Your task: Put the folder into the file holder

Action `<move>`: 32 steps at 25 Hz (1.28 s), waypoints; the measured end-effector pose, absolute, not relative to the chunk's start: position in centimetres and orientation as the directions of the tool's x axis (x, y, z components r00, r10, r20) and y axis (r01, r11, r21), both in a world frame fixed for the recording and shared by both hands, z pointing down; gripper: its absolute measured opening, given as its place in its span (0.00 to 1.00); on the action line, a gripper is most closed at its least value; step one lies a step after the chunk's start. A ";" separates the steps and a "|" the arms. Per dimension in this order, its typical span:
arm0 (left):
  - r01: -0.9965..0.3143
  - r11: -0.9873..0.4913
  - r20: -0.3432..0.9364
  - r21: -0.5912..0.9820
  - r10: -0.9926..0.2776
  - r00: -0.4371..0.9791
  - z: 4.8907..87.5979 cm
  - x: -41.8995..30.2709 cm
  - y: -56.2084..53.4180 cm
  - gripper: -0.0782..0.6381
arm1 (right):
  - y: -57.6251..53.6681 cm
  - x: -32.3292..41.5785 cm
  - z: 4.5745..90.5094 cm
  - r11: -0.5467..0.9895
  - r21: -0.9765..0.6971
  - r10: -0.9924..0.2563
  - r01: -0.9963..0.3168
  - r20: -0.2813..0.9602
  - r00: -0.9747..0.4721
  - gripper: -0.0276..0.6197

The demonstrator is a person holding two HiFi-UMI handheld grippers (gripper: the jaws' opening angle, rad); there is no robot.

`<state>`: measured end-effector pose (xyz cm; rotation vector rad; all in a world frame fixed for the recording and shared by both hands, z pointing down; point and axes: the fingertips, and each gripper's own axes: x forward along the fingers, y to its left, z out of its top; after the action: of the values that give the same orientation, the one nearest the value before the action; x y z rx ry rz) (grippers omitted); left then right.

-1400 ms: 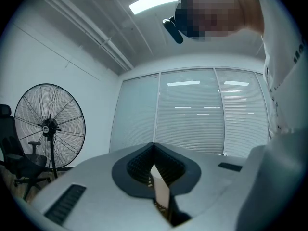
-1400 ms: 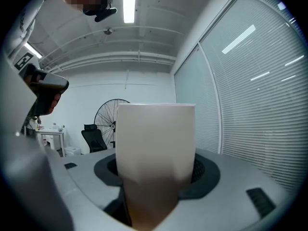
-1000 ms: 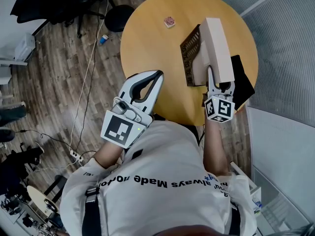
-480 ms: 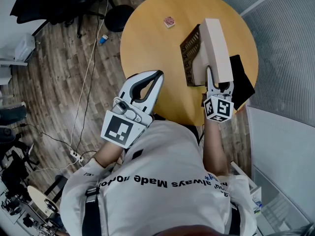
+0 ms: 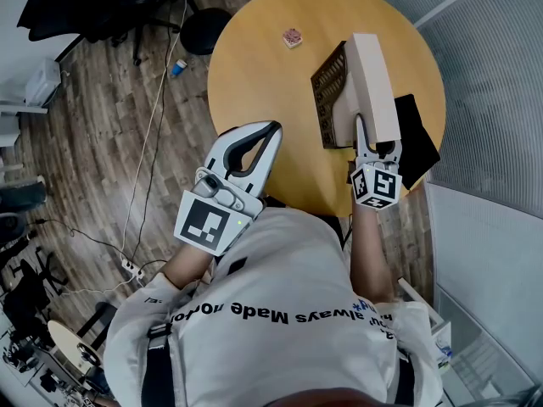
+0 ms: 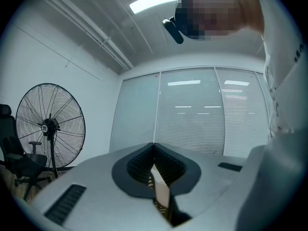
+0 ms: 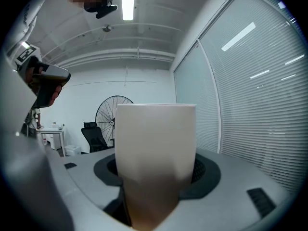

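Observation:
A thick beige folder (image 5: pixel 373 79) is held over the right part of the round wooden table (image 5: pixel 254 66), with my right gripper (image 5: pixel 377 144) shut on its near end. In the right gripper view the folder (image 7: pixel 156 153) fills the space between the jaws and hides the fingertips. A dark mesh file holder (image 5: pixel 325 91) stands against the folder's left side; I cannot tell whether the folder is inside it. My left gripper (image 5: pixel 273 131) hovers at the table's near edge, shut and empty, its tips meeting in the left gripper view (image 6: pixel 154 146).
A flat black item (image 5: pixel 417 138) lies on the table to the right of the folder. A small pinkish object (image 5: pixel 293 37) sits at the far side. A glass wall with blinds (image 5: pixel 492 100) runs close along the right. Chairs (image 5: pixel 102 11) and cables are on the wooden floor to the left.

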<state>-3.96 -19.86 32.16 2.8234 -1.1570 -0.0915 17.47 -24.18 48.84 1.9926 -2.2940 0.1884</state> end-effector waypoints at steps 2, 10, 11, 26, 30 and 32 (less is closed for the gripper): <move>-0.695 -0.712 -0.018 0.099 -0.700 0.714 32.2 -4.0 -19.9 0.14 | -24.2 17.5 49.0 0.137 -0.029 -0.977 -0.990 0.158 -0.140 0.49; -0.705 -0.699 0.003 0.118 -0.710 0.704 32.5 -4.1 -19.9 0.14 | -24.2 17.5 49.7 0.137 -0.031 -0.975 -0.990 0.172 -0.141 0.49; -0.705 -0.699 0.003 0.118 -0.710 0.705 32.5 -4.0 -19.9 0.14 | -24.3 17.6 49.9 0.138 -0.031 -0.975 -0.990 0.174 -0.141 0.49; -0.707 -0.696 0.002 0.121 -0.712 0.702 32.3 -4.2 -19.9 0.14 | -24.1 17.5 51.1 0.144 -0.033 -0.966 -0.989 0.210 -0.148 0.49; -0.709 -0.695 0.003 0.119 -0.714 0.700 32.2 -4.2 -19.9 0.14 | -24.2 17.4 51.5 0.146 -0.035 -0.964 -0.989 0.219 -0.150 0.49; -0.711 -0.693 0.004 0.119 -0.716 0.698 32.3 -4.1 -19.9 0.14 | -24.2 17.5 51.8 0.147 -0.036 -0.963 -0.988 0.222 -0.151 0.49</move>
<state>-4.12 -19.88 32.31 2.7909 -1.1773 -0.0645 17.49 -24.17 51.77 1.9443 -2.2641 0.2603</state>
